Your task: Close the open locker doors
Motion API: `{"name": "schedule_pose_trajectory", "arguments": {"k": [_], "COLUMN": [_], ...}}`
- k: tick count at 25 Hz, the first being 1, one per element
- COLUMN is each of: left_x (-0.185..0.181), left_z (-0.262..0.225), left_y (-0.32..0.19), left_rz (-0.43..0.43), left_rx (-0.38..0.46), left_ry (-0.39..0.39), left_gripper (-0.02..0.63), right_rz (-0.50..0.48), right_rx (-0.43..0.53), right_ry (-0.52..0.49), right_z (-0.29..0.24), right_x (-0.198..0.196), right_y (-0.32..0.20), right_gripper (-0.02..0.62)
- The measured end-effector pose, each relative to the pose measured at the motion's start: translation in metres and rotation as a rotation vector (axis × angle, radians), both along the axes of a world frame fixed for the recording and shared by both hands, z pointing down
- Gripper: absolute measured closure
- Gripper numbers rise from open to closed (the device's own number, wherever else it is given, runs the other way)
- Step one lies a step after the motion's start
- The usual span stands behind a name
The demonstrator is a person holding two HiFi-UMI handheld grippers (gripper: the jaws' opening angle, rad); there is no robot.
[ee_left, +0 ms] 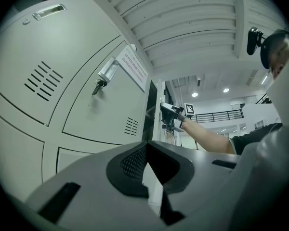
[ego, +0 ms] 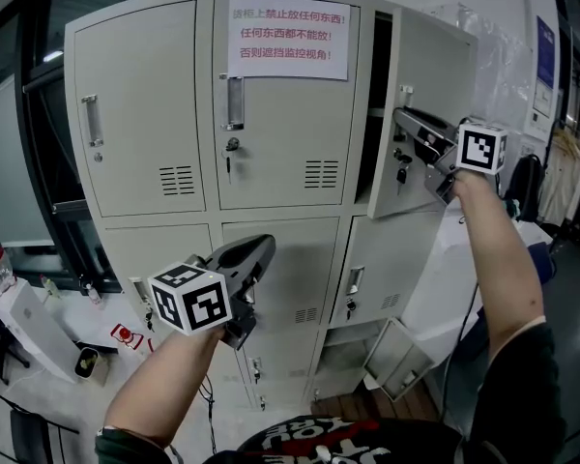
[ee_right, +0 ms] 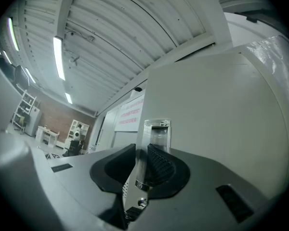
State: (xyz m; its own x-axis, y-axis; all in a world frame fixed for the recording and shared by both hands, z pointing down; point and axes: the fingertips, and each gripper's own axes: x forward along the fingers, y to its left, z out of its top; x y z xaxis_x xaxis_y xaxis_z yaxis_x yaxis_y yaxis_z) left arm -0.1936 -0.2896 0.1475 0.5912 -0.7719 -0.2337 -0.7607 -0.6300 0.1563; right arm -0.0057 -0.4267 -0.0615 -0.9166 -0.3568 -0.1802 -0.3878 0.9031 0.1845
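The locker cabinet (ego: 209, 114) stands upright ahead. Its top right door (ego: 435, 66) hangs partly open. The door's long axis is vertical. Its hinges are on its right side, and its free left edge is swung out toward the person, so the outer face is angled toward the right of the head view. A dark wedge of open compartment (ego: 375, 104) shows between that free edge and the middle column. It is wide enough that the door sits clearly off its frame, yet the door is short of square to the cabinet front.

The right tool (ego: 399, 116) reaches up to this door. In the right gripper view its two pads stand narrowly apart on the chrome handle (ee_right: 155, 132), which fills the gap between them. Keys (ego: 402, 174) hang from the lock just below.

The left tool (ego: 268, 244) is held lower, near the closed doors of the middle row but apart from them. Its tips are together and it holds nothing.

The top middle door, which carries a notice (ego: 290, 37) in red print, lies flush, as does the top left one. Near the floor, a lower right door (ego: 398, 358) also stands swung out from its compartment.
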Motion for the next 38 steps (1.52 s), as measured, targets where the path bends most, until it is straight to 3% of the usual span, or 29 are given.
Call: {"name": "schedule_pose_trajectory", "arguments": {"k": [14,38], "left_x": [-0.015,-0.038], "left_z": [0.005,0.017], "left_y": [-0.001,-0.003], "left_rz": [-0.016,-0.049], "left_rx": [-0.01,-0.037], "left_ry": [0.001,0.007], "left_gripper": [0.603,0.603], "right_rz": [0.142,0.242], "right_rx": [-0.033,-0.042], "right_ry": [-0.008,-0.027], "right_z": [0.002,0.001], "right_x": [-0.012,-0.024], "right_y": [-0.033,-0.067], "right_gripper": [0.509,0.529]}}
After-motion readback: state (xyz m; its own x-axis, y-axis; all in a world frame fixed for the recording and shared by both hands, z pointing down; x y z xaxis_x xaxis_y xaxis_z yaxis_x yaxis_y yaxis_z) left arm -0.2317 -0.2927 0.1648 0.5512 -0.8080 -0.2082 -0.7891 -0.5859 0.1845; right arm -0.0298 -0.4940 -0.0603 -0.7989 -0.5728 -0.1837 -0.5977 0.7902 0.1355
